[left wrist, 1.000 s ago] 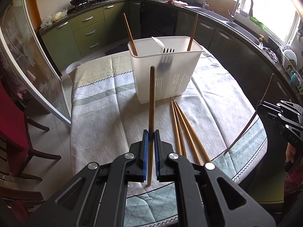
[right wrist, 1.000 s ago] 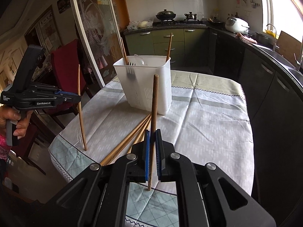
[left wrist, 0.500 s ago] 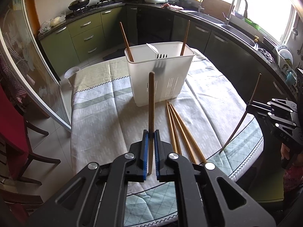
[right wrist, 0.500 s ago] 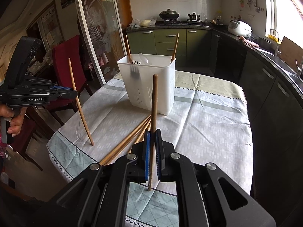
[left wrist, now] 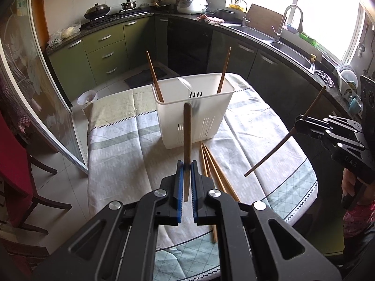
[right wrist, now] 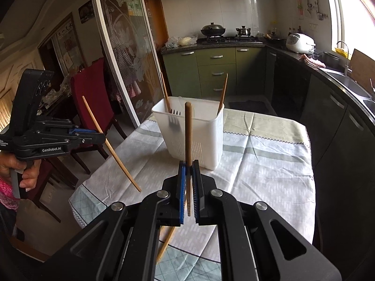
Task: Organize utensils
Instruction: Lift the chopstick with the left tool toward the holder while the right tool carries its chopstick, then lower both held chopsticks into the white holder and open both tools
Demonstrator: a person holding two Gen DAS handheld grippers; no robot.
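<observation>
The left gripper (left wrist: 187,167) is clamped on a chopstick (left wrist: 187,138), its blue pads (left wrist: 180,187) pressing the stick from both sides; the stick runs up past the fingertips and its lower end shows in the slot between them. In the other camera this gripper (right wrist: 99,138) holds its chopstick (right wrist: 112,149) slanted, the lower tip hanging clear of the table edge.

The right gripper (right wrist: 188,166) is likewise closed on a second chopstick (right wrist: 188,131), which rises past its fingertips. From the left it (left wrist: 298,123) appears at the far right, its stick (left wrist: 284,135) tilted with the low end above the tablecloth (left wrist: 117,154).

Just beyond the left fingertips and to their right, loose chopsticks (left wrist: 212,166) lie together on the cloth; their near ends are hidden behind the gripper body. Farther ahead stands a white utensil basket (left wrist: 194,117) holding two leaning chopsticks (left wrist: 223,70), a fork (left wrist: 195,94) and a pale spoon-like piece that is hard to make out.

A hand (right wrist: 25,175) grips the left tool's handle, partly cut off by the frame. Both tools angle downward toward the table.
</observation>
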